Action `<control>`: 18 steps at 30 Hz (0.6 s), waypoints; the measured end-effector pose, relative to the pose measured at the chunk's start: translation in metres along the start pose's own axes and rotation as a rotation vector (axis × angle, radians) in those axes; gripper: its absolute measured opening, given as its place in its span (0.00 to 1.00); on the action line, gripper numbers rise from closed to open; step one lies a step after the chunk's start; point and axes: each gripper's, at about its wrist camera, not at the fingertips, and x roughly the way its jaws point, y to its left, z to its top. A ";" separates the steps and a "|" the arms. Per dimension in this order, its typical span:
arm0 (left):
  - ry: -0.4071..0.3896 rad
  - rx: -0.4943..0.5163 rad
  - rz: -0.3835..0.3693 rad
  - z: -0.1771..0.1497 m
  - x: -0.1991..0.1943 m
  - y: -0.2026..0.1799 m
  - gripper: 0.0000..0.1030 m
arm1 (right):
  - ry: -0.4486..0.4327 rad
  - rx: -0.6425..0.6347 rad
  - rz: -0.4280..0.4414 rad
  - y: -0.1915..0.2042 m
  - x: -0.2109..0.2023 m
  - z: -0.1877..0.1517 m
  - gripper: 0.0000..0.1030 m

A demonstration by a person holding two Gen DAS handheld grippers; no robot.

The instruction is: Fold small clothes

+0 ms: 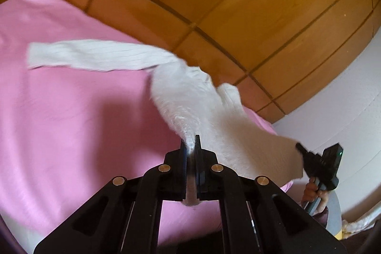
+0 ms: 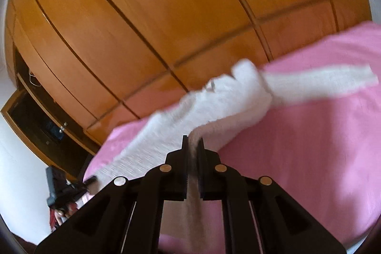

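A white knitted sweater (image 1: 190, 97) hangs stretched in the air over a pink bed sheet (image 1: 71, 123). My left gripper (image 1: 190, 144) is shut on one bottom corner of it. My right gripper (image 2: 193, 144) is shut on the other corner; the sweater (image 2: 214, 101) runs away from it to the left. One sleeve (image 1: 90, 55) trails out over the sheet and also shows in the right wrist view (image 2: 321, 80). Each gripper shows in the other's view: the right one (image 1: 300, 148) at the sweater's edge, the left one (image 2: 91, 180) likewise.
A tall wooden wardrobe (image 2: 166, 16) stands behind the bed. A white wall (image 1: 345, 99) is to its right in the left wrist view. A dark open compartment (image 2: 35, 116) shows low on the left. The pink sheet (image 2: 309, 146) spreads below both grippers.
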 end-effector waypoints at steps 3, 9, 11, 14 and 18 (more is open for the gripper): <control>0.040 -0.039 0.048 -0.030 -0.011 0.018 0.03 | 0.104 0.020 -0.068 -0.017 0.008 -0.040 0.05; 0.184 -0.103 0.155 -0.100 0.013 0.049 0.03 | 0.292 0.131 -0.243 -0.076 0.022 -0.106 0.05; 0.201 -0.102 0.201 -0.109 0.016 0.054 0.03 | 0.309 0.154 -0.299 -0.092 0.027 -0.113 0.05; 0.187 -0.080 0.235 -0.099 0.021 0.055 0.04 | 0.307 0.154 -0.307 -0.092 0.027 -0.109 0.09; 0.077 -0.117 0.315 -0.070 -0.003 0.077 0.44 | 0.235 0.003 -0.421 -0.063 0.028 -0.090 0.51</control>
